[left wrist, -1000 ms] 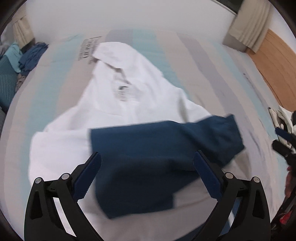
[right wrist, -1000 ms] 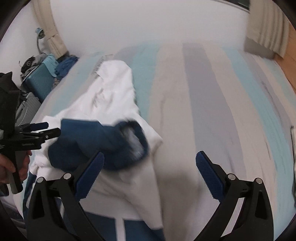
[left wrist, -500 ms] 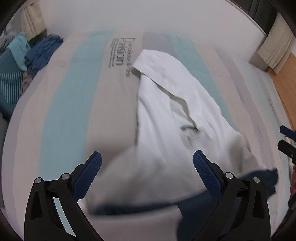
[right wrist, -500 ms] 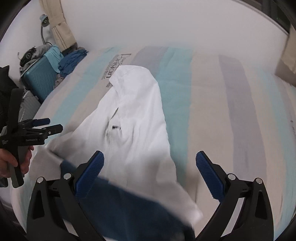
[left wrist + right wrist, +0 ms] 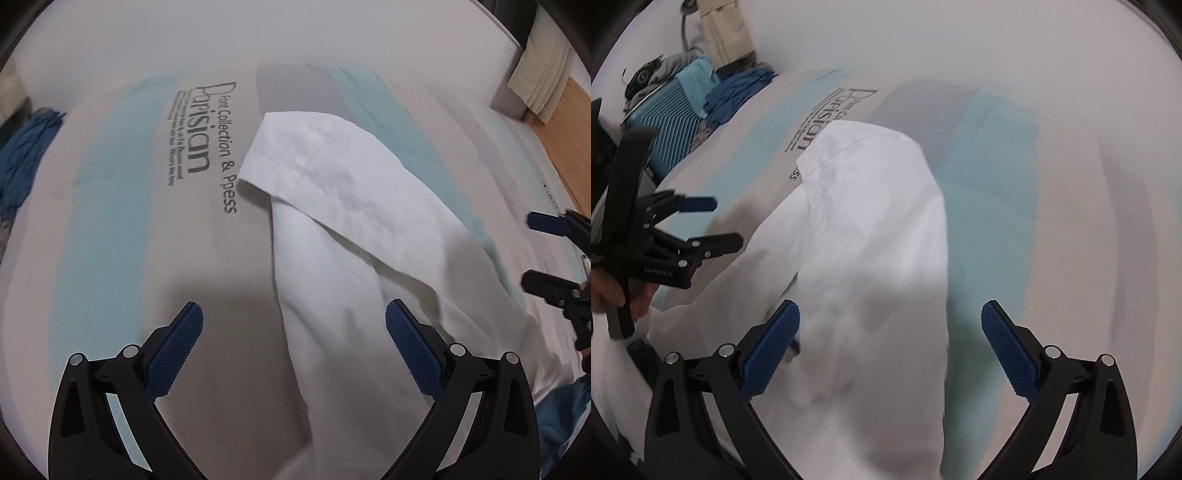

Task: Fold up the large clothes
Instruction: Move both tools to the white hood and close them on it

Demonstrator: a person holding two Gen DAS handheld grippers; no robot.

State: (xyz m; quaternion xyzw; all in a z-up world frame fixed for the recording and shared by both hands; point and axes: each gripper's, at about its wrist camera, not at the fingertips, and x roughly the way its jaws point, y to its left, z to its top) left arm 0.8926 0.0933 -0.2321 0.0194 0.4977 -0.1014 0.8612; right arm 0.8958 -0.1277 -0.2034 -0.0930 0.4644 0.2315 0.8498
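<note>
A large white garment (image 5: 343,236) with dark blue parts (image 5: 561,410) lies loosely folded on a striped bed sheet (image 5: 122,229); it also shows in the right wrist view (image 5: 875,236). My left gripper (image 5: 294,332) is open and empty, above the garment's left edge. My right gripper (image 5: 891,332) is open and empty, above the garment's right half. Each gripper shows in the other's view: the right gripper (image 5: 546,254) and the left gripper (image 5: 701,225), both open.
The sheet carries printed black lettering (image 5: 207,144) near the garment's far end. A teal suitcase (image 5: 672,122) and a pile of blue clothes (image 5: 735,92) sit at the bed's far left. A white wall (image 5: 258,33) backs the bed. Curtains (image 5: 543,70) and wooden floor lie far right.
Both grippers have moved forward along the garment toward its far end. The dark blue sleeve that was in front of them has passed out of the middle of both views.
</note>
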